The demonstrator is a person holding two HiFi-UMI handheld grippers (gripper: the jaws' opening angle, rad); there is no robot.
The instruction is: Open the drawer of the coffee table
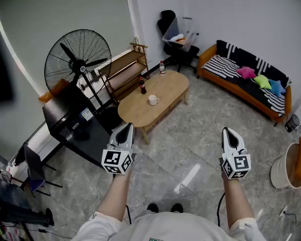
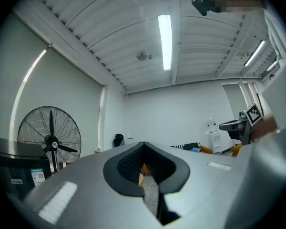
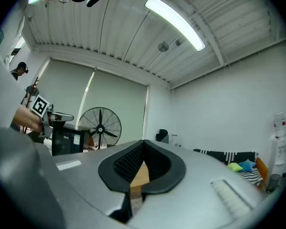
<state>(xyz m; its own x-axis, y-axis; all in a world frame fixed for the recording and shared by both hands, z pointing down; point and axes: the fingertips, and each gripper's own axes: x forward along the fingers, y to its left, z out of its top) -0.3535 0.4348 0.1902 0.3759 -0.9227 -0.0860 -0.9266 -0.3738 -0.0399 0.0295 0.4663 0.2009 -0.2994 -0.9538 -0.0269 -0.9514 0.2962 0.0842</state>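
The oval wooden coffee table [image 1: 165, 87] stands in the middle of the room, well ahead of both grippers; no drawer front shows from here. A dark bottle [image 1: 142, 86], a white mug [image 1: 153, 100] and a second bottle [image 1: 162, 67] stand on it. My left gripper [image 1: 125, 127] is held level at the left, short of the table's near end, jaws together and nothing between them. My right gripper [image 1: 229, 131] hangs over bare floor to the right, also shut and holding nothing. In the right gripper view the gripper [image 3: 143, 143] points at the table's wood [image 3: 139, 178].
A large standing fan [image 1: 78, 59] and a black cabinet [image 1: 72, 117] are at the left, with a wooden shelf [image 1: 125, 69] behind the table. An orange sofa [image 1: 246, 82] with cushions lines the right wall. A white bucket [image 1: 286, 167] sits at the far right.
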